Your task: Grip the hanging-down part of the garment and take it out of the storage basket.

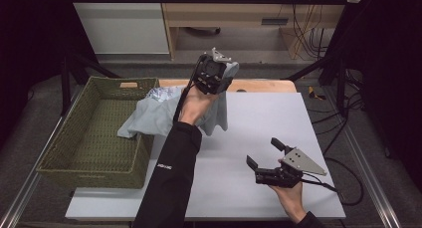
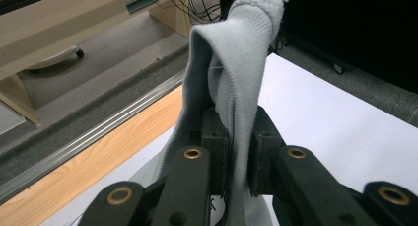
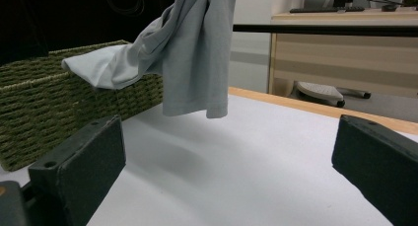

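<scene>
While the basket (image 1: 94, 133) is sitting at the table's left, my left gripper (image 1: 215, 77) is pinching the grey garment (image 1: 159, 116) and lifting it; its tail is trailing over the basket rim. Extraction looks partway done. My right gripper (image 1: 266, 156) is waiting wide open, empty.

Soft ribbed-knit grey cloth (image 2: 236, 83), coarse woven green basket (image 1: 94, 133), smooth matt white tabletop (image 1: 259, 138) with wood edge, matt black plastic fingers (image 3: 79, 162).

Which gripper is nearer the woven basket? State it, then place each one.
Left. The left gripper holds the grey garment up just beyond the woven basket's far right corner; the right gripper hovers open across the table, well off to its right.
</scene>
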Available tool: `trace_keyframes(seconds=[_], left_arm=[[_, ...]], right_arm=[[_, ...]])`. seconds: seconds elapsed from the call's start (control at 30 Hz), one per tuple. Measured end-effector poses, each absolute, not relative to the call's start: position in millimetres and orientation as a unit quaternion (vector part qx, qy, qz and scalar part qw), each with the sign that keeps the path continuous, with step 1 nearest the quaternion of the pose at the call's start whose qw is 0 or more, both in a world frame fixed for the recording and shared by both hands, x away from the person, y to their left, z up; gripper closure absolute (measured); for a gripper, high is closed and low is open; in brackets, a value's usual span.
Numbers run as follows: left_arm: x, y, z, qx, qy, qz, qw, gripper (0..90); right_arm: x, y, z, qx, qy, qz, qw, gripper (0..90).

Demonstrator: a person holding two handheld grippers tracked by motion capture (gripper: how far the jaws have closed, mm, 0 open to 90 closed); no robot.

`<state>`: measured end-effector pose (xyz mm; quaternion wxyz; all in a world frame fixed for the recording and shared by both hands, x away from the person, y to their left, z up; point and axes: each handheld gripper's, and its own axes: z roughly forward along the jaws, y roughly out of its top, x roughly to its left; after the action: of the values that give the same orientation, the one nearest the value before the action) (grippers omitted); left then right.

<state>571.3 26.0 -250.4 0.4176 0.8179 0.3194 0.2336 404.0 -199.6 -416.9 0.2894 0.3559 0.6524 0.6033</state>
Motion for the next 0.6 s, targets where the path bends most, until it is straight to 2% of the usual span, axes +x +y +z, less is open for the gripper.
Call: trace_keyframes(seconds=[0.6], left_arm=[[569.5, 28.4, -245.2, 0.817, 0.321, 0.237, 0.416, 79.8]], right_arm=[[406.5, -203.5, -410.8, 0.357, 0.65, 0.606, 0.287, 0.4]])
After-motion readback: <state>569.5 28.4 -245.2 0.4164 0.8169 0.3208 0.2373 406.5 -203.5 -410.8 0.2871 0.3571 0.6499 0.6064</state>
